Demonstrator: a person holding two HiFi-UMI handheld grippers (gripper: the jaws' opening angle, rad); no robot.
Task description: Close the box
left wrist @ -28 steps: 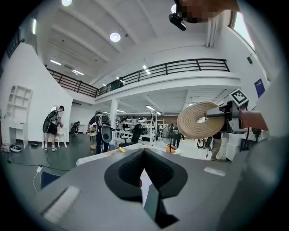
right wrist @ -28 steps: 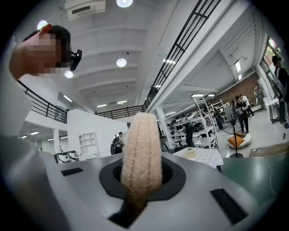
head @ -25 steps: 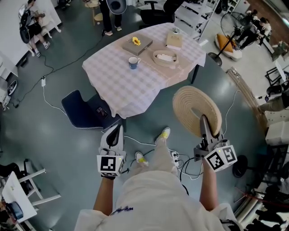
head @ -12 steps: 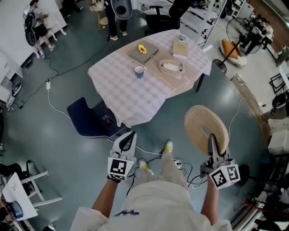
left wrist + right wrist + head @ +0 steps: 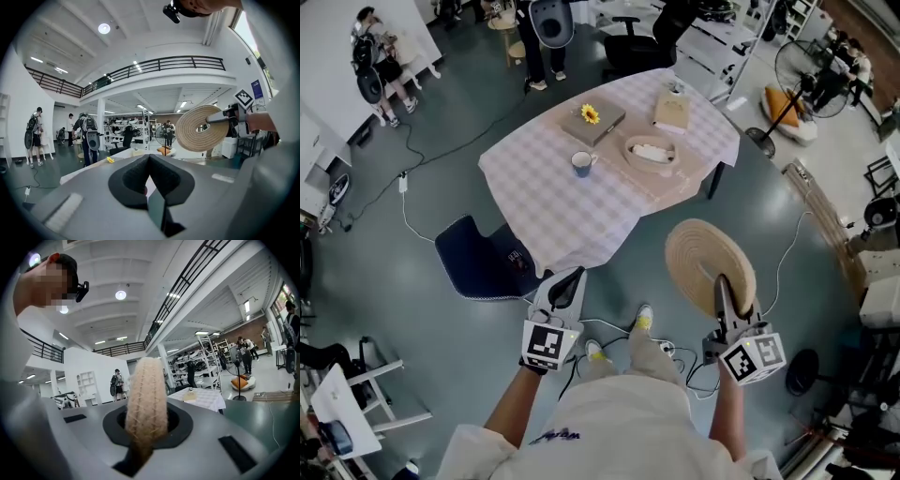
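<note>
While right tongs (image 5: 722, 283) grip lid (image 5: 697, 251) | box (image 5: 630, 158) holds white item (image 5: 651, 150)

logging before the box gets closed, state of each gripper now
left gripper: closed, holding nothing
right gripper: closed on the round beige woven lid

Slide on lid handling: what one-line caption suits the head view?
Right gripper clamps the round woven lid, left gripper empty, open box waiting on the table ahead.

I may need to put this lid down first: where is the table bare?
The near half of the tablecloth, this side of the mug and woven box, is bare, likely room for the lid. The far end is crowded: flower-topped box, tan packet.
</note>
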